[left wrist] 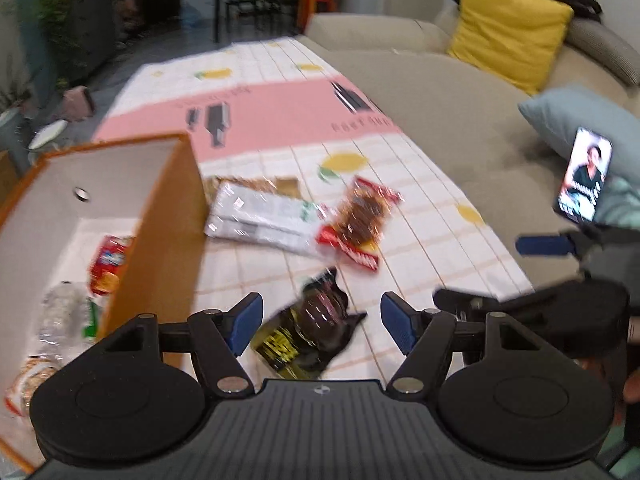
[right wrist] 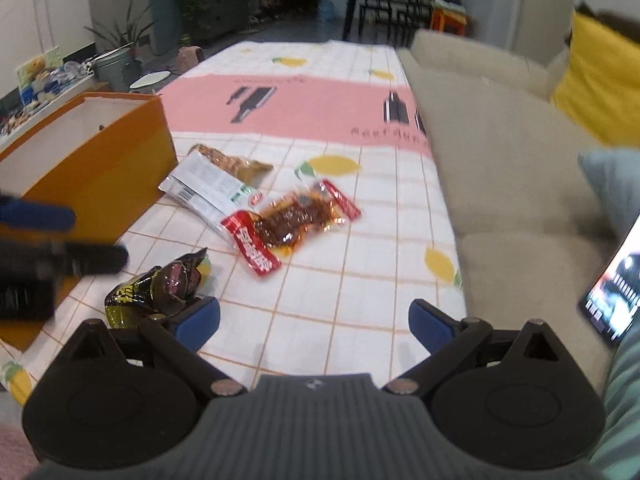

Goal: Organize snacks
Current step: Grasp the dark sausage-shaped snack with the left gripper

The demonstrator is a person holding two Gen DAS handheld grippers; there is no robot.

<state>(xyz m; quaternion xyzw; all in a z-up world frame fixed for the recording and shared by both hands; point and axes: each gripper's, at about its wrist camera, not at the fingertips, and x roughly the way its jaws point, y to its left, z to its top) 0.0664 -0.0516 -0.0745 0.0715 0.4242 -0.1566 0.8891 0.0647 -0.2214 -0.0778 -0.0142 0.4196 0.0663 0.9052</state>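
- Left gripper point(left wrist: 322, 326): jaws released and spread wide, hanging over a black-and-yellow snack packet point(left wrist: 310, 332) that lies between the blue pads without touching them
- Right gripper point(right wrist: 314, 324): jaws released, nothing between them; the same black-and-yellow packet lies just beside its left pad
- Bench point(right wrist: 340, 280): covered by a white grid cloth with lemon print and a pink band
- Red snack packet point(right wrist: 290, 222): flat on the cloth, beyond both grippers, overlapping a white-and-silver packet point(right wrist: 204, 190)
- Orange box point(right wrist: 116, 168): open-topped, at the bench's left side; inside, a red packet point(left wrist: 108, 264) and clear-wrapped items
- Beige sofa point(right wrist: 500, 152): along the right edge, bearing a yellow cushion point(left wrist: 508, 30)
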